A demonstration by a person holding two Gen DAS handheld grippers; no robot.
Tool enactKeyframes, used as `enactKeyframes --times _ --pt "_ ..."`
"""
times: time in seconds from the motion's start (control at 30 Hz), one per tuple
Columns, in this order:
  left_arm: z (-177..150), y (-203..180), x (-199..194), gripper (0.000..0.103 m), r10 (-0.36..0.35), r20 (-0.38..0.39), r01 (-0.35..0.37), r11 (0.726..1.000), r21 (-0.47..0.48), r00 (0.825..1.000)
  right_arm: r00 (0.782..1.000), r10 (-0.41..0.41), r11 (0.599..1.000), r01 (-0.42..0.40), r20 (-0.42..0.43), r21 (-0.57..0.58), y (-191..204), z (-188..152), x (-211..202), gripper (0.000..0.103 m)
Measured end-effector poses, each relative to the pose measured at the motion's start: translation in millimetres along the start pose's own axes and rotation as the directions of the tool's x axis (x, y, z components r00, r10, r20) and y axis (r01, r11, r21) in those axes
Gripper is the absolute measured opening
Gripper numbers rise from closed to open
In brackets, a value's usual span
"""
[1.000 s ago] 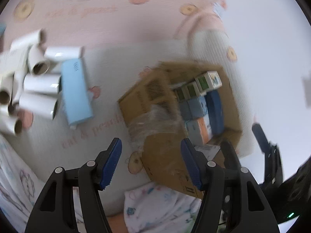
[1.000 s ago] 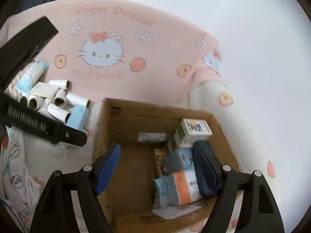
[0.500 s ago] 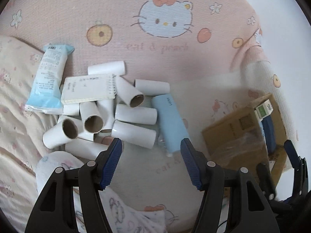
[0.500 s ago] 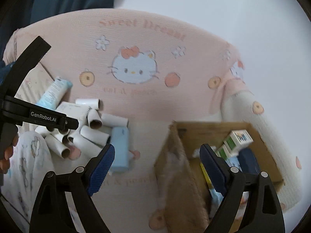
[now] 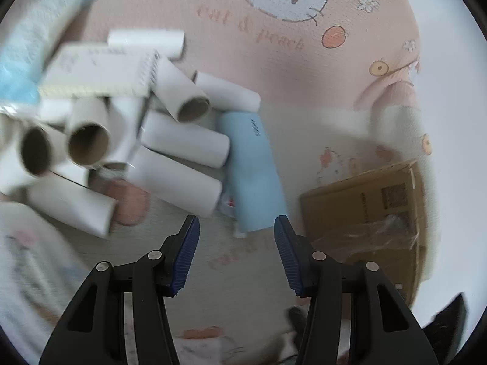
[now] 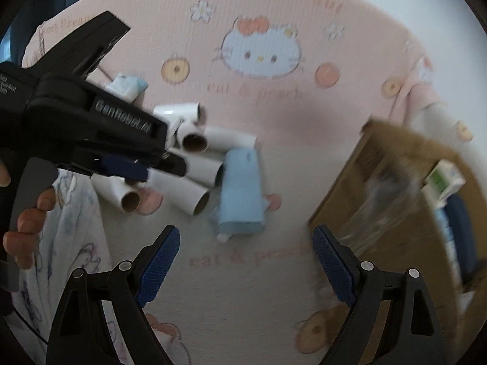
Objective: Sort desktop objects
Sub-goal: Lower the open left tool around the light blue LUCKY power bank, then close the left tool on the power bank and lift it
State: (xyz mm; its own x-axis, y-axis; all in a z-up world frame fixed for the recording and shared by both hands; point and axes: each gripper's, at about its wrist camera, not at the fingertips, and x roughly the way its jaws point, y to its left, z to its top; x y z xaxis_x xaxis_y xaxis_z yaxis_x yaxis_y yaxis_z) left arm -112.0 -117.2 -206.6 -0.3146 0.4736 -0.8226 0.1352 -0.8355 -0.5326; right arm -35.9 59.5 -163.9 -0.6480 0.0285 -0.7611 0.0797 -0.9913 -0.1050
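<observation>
Left gripper (image 5: pixel 236 225) near blue pack (image 5: pixel 251 170)

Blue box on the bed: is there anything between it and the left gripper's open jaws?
Nothing visible. The blue box lies just ahead of the left gripper, whose jaws are open, with only bare blanket between. White tubes touch the box's left side, not its near end.
</observation>
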Motion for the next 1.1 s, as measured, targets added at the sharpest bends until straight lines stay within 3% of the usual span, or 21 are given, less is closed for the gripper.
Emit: enactKeyframes --times 0.23,0.43,0.67,0.83,0.97,1.1 --pt "1 15 36 0.055 -0.082 -0.053 0.076 0.992 -0.098 0.995 0.995 0.044 0.999 -0.042 -0.091 0.02 -8 1 45 0.088" --pt "1 30 63 0.055 -0.229 -0.05 0.211 0.949 -0.234 0.972 0.988 0.088 0.996 -0.084 -0.128 0.039 -14 2 75 0.088" --pt "0 41 81 0.055 -0.264 -0.036 0.241 0.922 -0.302 0.964 0.983 0.112 0.993 -0.104 -0.149 0.058 -18 2 104 0.088" --pt "4 41 88 0.055 -0.275 -0.052 0.248 0.923 -0.294 0.96 0.98 0.123 0.992 -0.117 -0.158 0.05 -19 6 117 0.087" --pt "4 40 90 0.055 -0.292 -0.046 0.268 0.919 -0.288 0.955 0.975 0.139 0.99 -0.134 -0.172 0.04 -20 7 120 0.059" --pt "4 41 90 0.055 -0.282 -0.043 0.259 0.925 -0.278 0.958 0.974 0.144 0.989 -0.138 -0.174 0.043 -22 5 117 0.059"
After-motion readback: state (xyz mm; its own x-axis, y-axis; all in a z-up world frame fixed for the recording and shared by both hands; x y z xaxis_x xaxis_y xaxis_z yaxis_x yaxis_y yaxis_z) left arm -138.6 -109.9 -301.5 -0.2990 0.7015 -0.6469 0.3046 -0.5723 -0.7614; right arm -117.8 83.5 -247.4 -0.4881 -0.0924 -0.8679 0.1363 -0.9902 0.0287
